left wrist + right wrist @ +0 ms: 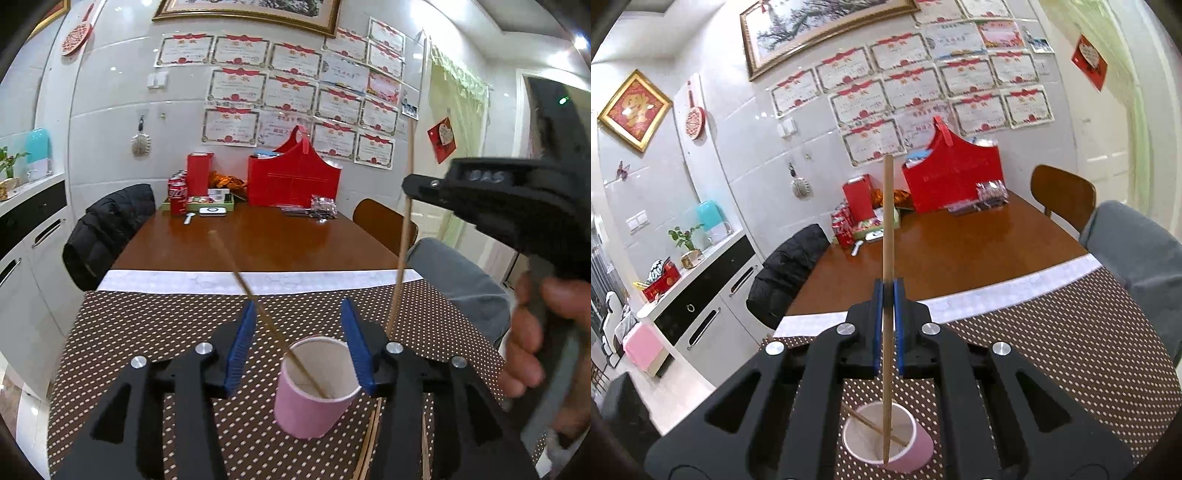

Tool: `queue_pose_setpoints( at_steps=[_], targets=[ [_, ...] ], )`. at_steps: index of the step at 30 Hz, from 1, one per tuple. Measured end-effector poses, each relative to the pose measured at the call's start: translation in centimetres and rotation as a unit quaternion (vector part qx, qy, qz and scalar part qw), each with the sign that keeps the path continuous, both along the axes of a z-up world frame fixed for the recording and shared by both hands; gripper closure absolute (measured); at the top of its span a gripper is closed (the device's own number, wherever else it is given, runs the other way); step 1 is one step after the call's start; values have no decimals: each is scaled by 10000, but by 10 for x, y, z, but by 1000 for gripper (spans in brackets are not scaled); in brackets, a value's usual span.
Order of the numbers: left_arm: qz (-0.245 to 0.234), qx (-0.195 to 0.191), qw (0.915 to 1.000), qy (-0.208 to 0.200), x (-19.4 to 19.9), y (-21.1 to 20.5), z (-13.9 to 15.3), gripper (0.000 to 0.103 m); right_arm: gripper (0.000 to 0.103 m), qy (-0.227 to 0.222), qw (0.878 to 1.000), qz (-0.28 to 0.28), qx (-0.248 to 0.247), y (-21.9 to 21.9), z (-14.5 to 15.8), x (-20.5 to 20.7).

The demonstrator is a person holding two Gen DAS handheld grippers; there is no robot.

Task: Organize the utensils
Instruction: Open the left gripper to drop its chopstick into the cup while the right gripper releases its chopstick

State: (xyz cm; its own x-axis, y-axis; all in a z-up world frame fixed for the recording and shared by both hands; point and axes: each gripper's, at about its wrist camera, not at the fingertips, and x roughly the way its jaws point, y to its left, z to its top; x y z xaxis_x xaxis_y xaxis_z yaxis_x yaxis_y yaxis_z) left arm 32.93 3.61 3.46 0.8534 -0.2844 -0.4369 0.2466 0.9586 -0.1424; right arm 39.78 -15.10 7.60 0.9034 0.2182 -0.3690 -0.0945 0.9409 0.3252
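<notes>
A pink paper cup (314, 402) stands on the dotted brown placemat (147, 332). One wooden chopstick (240, 277) leans in it, slanting up to the far left. My left gripper (298, 306) is open, its blue pads on either side of the cup's rim, and neither presses on the leaning stick. My right gripper (888, 288) is shut on a second chopstick (887, 221), held upright with its thin tip down inside the cup (916, 446), next to the leaning chopstick (864, 422). In the left wrist view the right gripper (410, 184) hangs high at the right, its chopstick (404, 236) dropping behind the cup.
More chopsticks (369, 443) lie on the mat under my left gripper. At the table's far end are a red bag (293, 177), cola cans (178, 195) and a tray. A dark jacket (107, 232) hangs on the left chair; a grey-draped chair (461, 280) stands at right.
</notes>
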Motion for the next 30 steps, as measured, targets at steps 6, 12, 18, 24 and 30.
queue_pose_setpoints(
  at_steps=[6,12,18,24,30],
  targets=[
    [451,-9,9988,196,-7,30,0,55,97,-94,9999,49,-126,12,-15,2],
    [699,64,9972,253,-6,46,-1,55,97,-112,9996,-38,-240,15,-30,-2],
    [760,118,9967,251,-2,47,-2,55,97,-250,9992,-110,-305,16,-36,-4],
    [793,141,9963,310,-1,46,-4,55,97,-100,9994,-1,-326,16,-48,-9],
    [712,185,9966,360,-3,40,-6,55,97,163,9995,8,-278,14,-60,-26]
  ],
)
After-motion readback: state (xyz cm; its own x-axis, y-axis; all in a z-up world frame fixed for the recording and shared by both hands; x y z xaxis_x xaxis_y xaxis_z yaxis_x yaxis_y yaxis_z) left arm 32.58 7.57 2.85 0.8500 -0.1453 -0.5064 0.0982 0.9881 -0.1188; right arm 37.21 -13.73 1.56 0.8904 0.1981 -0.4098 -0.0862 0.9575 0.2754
